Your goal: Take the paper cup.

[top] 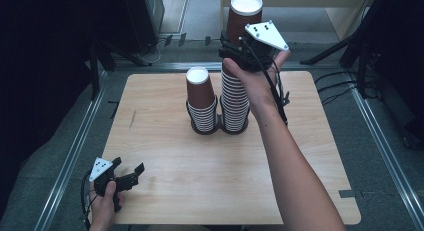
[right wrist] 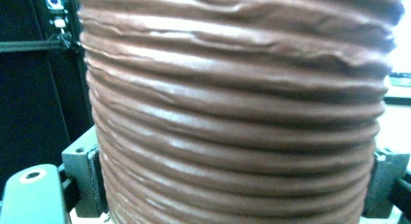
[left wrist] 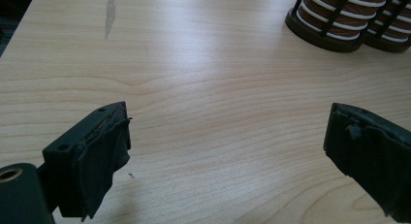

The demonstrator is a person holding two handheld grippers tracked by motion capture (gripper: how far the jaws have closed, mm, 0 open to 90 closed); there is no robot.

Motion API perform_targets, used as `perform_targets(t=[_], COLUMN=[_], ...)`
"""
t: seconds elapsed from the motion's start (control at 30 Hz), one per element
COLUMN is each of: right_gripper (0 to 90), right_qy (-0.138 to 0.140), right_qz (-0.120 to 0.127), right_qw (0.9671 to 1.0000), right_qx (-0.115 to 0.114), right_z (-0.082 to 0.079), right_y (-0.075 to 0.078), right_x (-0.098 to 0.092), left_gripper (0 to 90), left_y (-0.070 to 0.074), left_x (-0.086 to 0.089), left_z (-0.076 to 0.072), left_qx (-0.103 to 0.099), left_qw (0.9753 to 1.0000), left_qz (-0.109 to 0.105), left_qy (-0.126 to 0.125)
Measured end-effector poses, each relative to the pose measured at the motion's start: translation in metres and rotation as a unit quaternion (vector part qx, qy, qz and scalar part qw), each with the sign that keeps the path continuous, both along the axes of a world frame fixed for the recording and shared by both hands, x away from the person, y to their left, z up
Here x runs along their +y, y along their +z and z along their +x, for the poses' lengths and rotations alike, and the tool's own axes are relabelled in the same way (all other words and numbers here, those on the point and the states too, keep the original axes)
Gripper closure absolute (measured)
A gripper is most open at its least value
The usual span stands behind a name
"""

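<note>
Two stacks of brown ribbed paper cups stand in black holders mid-table: a short stack [top: 202,98] and, to its right, a tall stack [top: 235,98]. The top cup [top: 244,18] of the tall stack has a white inside. My right gripper [top: 235,48] is up at that cup, and in the right gripper view the jaws press both sides of the cup's ribbed wall [right wrist: 232,112], so the right gripper [right wrist: 232,185] is shut on it. My left gripper [top: 131,171] rests low at the table's front left, open, with bare wood between its jaws [left wrist: 228,151].
The wooden table [top: 165,191] has a grey streak [left wrist: 110,15] near its far left. The black holder bases [left wrist: 320,37] lie ahead and to the right of the left gripper. Metal rails and dark stands ring the table.
</note>
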State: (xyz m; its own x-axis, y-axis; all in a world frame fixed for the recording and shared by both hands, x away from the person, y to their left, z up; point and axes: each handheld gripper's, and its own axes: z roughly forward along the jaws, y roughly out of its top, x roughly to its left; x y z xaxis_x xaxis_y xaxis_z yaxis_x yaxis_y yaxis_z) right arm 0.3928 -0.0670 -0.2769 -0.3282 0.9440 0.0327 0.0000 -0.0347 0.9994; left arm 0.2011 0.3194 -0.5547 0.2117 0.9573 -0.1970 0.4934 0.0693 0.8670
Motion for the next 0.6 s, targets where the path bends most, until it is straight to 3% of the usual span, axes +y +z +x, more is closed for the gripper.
perform_targets(t=[0.6], right_gripper=[11.8], right_qy=[0.003], right_qz=[-0.001], right_qw=[0.9997], right_qx=[-0.025], right_z=[-0.007], right_y=[0.023], right_x=[-0.005], left_gripper=[3.2], left_y=[0.000], left_x=[0.000], left_z=[0.000], left_qx=[0.000], left_qw=[1.0000], left_qz=[0.000], left_qy=[-0.001])
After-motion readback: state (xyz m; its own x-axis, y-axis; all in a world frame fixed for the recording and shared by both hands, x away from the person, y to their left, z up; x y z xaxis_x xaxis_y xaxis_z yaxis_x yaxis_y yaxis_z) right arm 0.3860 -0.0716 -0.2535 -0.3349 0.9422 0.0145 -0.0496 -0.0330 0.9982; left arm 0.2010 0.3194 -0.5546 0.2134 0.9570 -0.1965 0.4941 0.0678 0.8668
